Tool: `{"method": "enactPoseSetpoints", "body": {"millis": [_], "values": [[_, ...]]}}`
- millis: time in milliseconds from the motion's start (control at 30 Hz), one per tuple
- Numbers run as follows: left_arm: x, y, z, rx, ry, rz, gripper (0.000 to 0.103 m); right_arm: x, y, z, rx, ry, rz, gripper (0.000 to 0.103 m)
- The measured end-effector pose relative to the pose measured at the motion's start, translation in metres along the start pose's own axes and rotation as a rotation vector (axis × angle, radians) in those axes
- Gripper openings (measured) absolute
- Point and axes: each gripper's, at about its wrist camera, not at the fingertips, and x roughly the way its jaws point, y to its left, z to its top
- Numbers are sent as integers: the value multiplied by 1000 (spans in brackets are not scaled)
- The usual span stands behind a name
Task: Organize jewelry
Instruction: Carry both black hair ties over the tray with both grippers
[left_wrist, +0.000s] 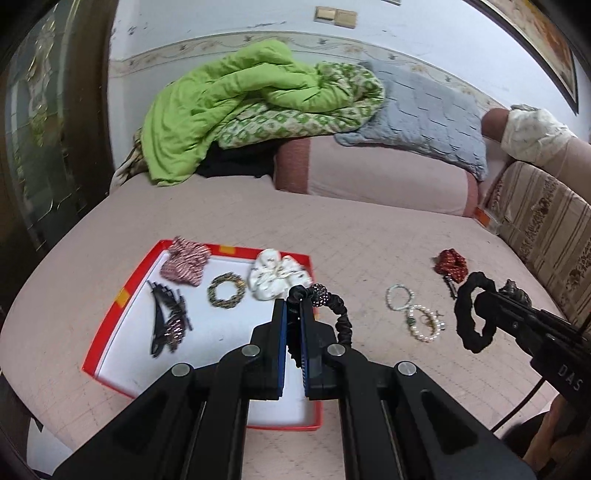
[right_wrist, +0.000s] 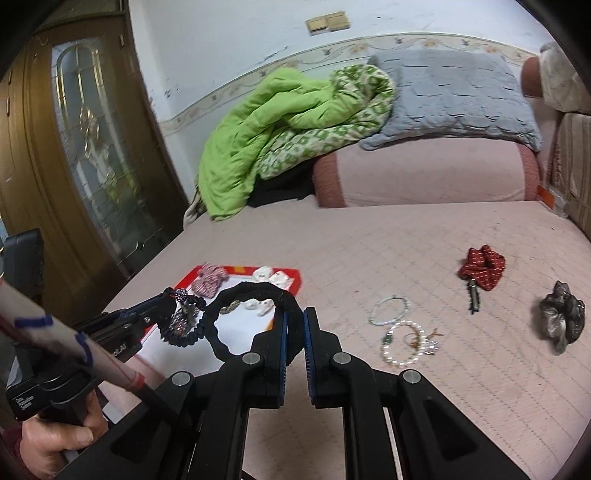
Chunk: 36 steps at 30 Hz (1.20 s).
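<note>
My left gripper (left_wrist: 294, 310) is shut on a black hair tie with a beaded ball (left_wrist: 320, 294), held above the red-rimmed white tray (left_wrist: 110, 317). It also shows in the right wrist view (right_wrist: 184, 321). My right gripper (right_wrist: 294, 317) is shut on a plain black scrunchie (right_wrist: 251, 291), which also shows in the left wrist view (left_wrist: 474, 317). The tray holds a striped scrunchie (left_wrist: 184, 266), a beaded bracelet (left_wrist: 226, 294), a white scrunchie (left_wrist: 277, 275) and black hair clips (left_wrist: 168, 321).
On the pink bed lie pearl bracelets (right_wrist: 400, 332), a red dotted scrunchie (right_wrist: 482, 267) with a small clip (right_wrist: 474, 297), and a grey-brown scrunchie (right_wrist: 561, 317). A green quilt (left_wrist: 229, 107) and grey pillow (left_wrist: 428, 110) lie at the back. A wooden door (right_wrist: 74, 147) is left.
</note>
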Motion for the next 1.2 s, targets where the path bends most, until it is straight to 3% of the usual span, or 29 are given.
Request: {"method": "enactPoseSetpoints", "body": {"millis": [333,600,1200], "values": [[17,57,-14,-89,42,40,6,33,44,-1,-61,71,42,9],[45,82,-24,-133,95,53,6,76,66,-4,-107,150,56,9],[108,112,-15,-167,209,65,6,194,73,-2,-158,342,2,10]]}}
